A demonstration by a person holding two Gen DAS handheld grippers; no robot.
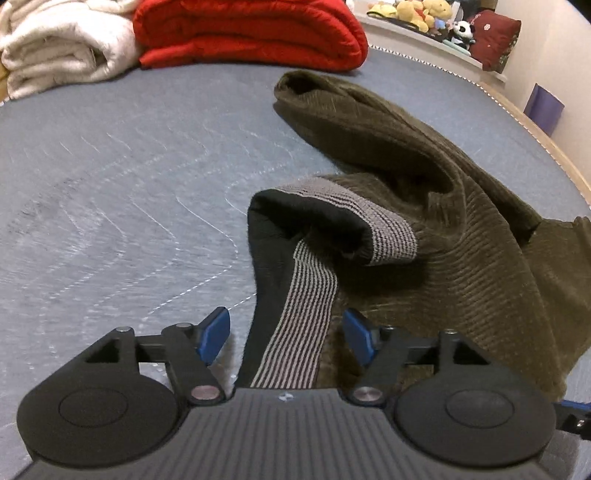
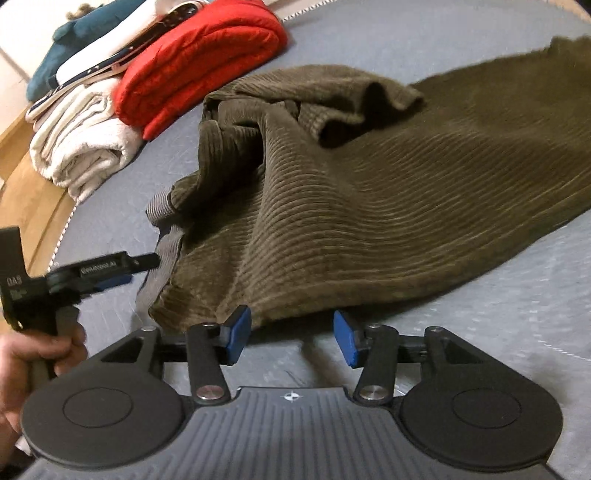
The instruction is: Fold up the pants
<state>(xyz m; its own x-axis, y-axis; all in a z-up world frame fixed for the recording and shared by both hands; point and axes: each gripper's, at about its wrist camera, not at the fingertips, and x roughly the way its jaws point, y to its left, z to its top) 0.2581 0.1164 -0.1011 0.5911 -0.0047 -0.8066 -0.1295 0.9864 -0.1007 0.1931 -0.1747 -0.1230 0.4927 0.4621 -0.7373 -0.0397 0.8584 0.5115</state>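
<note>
1. Spread across the grey quilted mattress (image 1: 110, 177) ahead of both pairs of fingers: olive corduroy pants (image 2: 369, 192), rumpled rather than flat, one leg bunched over the other, so probably at the stage of being straightened before any fold.
2. Beyond the fingers, at the far edge: folded red blanket (image 1: 251, 33) and cream towel (image 1: 55, 48), stacked clear of the working area.
3. Striped grey elastic waistband (image 1: 299, 332) running up between the blue pads of the left gripper (image 1: 286, 336); fingers apart, not touching the band, seemingly lined up to pinch it.
4. Right gripper (image 2: 291, 338): fingers apart, nothing between them, near hem of the corduroy just ahead, likely poised for that edge.
5. Writing on the left gripper's body, seen from the right wrist: "DAS" legible, a second label too blurred to read.
</note>
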